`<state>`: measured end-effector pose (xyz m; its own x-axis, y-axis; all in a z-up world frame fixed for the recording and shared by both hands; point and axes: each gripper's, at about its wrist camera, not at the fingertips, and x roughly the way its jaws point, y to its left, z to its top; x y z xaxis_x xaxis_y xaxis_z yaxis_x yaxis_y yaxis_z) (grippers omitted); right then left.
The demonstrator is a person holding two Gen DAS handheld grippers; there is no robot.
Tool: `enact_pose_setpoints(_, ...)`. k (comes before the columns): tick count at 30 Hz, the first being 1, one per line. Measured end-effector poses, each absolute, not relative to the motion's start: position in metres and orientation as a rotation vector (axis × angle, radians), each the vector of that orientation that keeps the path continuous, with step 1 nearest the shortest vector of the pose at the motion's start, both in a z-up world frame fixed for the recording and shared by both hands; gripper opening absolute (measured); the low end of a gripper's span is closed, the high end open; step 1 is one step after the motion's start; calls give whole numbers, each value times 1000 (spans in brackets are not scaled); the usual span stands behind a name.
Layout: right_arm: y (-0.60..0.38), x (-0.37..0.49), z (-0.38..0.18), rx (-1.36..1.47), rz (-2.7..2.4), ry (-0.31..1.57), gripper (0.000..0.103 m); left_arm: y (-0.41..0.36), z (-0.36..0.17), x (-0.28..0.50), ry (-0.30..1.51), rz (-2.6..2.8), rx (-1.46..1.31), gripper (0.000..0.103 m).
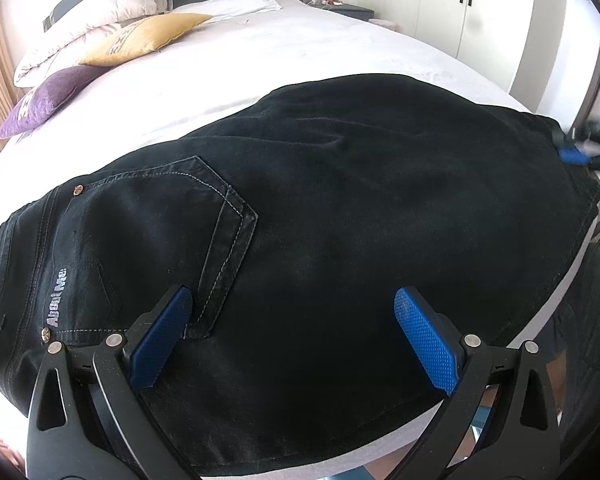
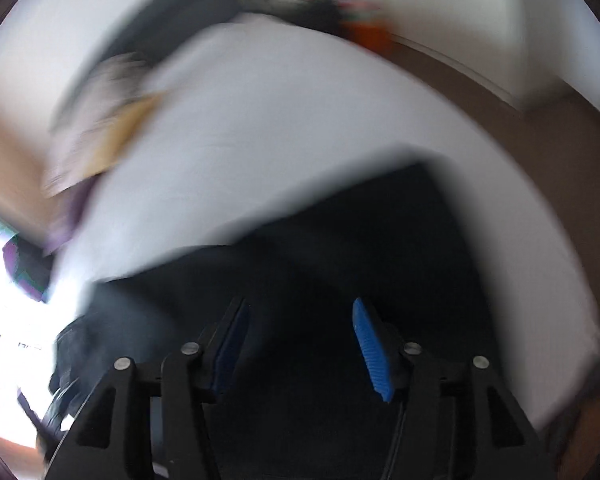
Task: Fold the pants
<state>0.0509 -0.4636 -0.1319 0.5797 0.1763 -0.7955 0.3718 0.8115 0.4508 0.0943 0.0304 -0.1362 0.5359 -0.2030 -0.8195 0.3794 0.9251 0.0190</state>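
The left gripper hangs spread wide over the black pants, gripping nothing. The right gripper, blurred, stands partly parted above the same cloth, empty. Pants lie folded on the white bed; "About Me" reads at nine o'clock beside the back pocket.

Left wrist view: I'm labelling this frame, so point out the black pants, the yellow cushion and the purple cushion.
black pants [image 1: 360, 208]: left wrist view, mid fabric.
yellow cushion [image 1: 148, 38]: left wrist view, its top face.
purple cushion [image 1: 48, 98]: left wrist view, its centre.
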Motion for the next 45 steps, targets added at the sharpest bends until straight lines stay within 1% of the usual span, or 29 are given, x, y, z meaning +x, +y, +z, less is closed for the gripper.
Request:
enact_pose_setpoints(1, -478, 41, -134, 647, -140, 947, 25, 31, -136, 93, 943, -350, 203, 103)
enact_pose_setpoints(2, -494, 28, -131, 628, -180, 946, 18, 32, -136, 92, 942, -351, 201, 103)
enact_pose_setpoints(3, -503, 20, -129, 616, -220, 950, 18, 32, -136, 91, 939, -349, 199, 103)
enact_pose_setpoints(4, -511, 12, -127, 589, -304, 967, 47, 32, -137, 89, 936, -345, 198, 103)
enact_pose_setpoints(5, -522, -1, -125, 572, -434, 989, 60, 32, -136, 89, 935, -339, 197, 103)
enact_pose_setpoints(6, -532, -14, -120, 619, -466, 971, 63, 31, -134, 88, 937, -331, 197, 103)
enact_pose_setpoints(8, -534, -36, -105, 739, -367, 890, 63, 30, -130, 84, 932, -353, 179, 103)
enact_pose_setpoints(10, -522, -45, -91, 739, -270, 844, 63, 25, -124, 77, 905, -371, 173, 103)
enact_pose_setpoints(12, -492, -35, -83, 739, -87, 826, 63, 16, -122, 72, 890, -386, 190, 103)
enact_pose_setpoints(15, -467, -15, -96, 721, 18, 867, 64, 4, -126, 67, 906, -410, 215, 103)
enact_pose_setpoints(17, -473, -7, -126, 771, 8, 970, 64, -2, -136, 65, 937, -408, 246, 103)
enact_pose_setpoints(18, -477, -7, -139, 804, -8, 1013, 56, -3, -142, 65, 956, -402, 257, 103)
enact_pose_setpoints(19, -485, -15, -143, 831, -13, 994, 42, -1, -143, 63, 955, -399, 249, 103)
enact_pose_setpoints(22, -504, -45, -145, 842, -55, 1004, 40, 4, -138, 59, 965, -395, 225, 103)
enact_pose_setpoints(23, -506, -54, -143, 809, -90, 1039, 40, 5, -136, 56, 966, -392, 220, 103)
enact_pose_setpoints(25, -498, -63, -133, 716, -167, 1071, 51, 5, -127, 52, 949, -408, 210, 103)
enact_pose_setpoints(27, -494, -69, -116, 719, -138, 1002, 51, 4, -112, 49, 896, -426, 211, 103)
enact_pose_setpoints(29, -482, -62, -100, 731, -75, 930, 56, 1, -97, 57, 853, -429, 223, 103)
enact_pose_setpoints(30, -469, -51, -92, 711, -27, 900, 62, -1, -91, 66, 837, -425, 227, 103)
enact_pose_setpoints(31, -453, -36, -88, 696, 17, 882, 65, -2, -88, 72, 826, -420, 228, 103)
enact_pose_setpoints(33, -419, -5, -83, 670, 143, 852, 68, -1, -83, 91, 795, -398, 229, 103)
enact_pose_setpoints(36, -373, 37, -97, 625, 215, 890, 68, 14, -92, 127, 816, -337, 217, 103)
enact_pose_setpoints(38, -354, 57, -122, 597, 217, 950, 68, 42, -107, 149, 863, -261, 222, 103)
enact_pose_setpoints(39, -356, 50, -133, 558, 171, 997, 67, 60, -118, 155, 907, -212, 223, 103)
enact_pose_setpoints(40, -354, 51, -142, 530, 149, 1011, 59, 86, -130, 159, 958, -163, 195, 103)
enact_pose_setpoints(42, -355, 44, -141, 505, 149, 975, 58, 130, -143, 151, 994, -113, 96, 103)
enact_pose_setpoints(43, -353, 43, -135, 469, 121, 995, 58, 155, -147, 139, 986, -114, 20, 103)
enact_pose_setpoints(45, -336, 57, -122, 400, 89, 1019, 60, 177, -146, 117, 951, -160, -24, 103)
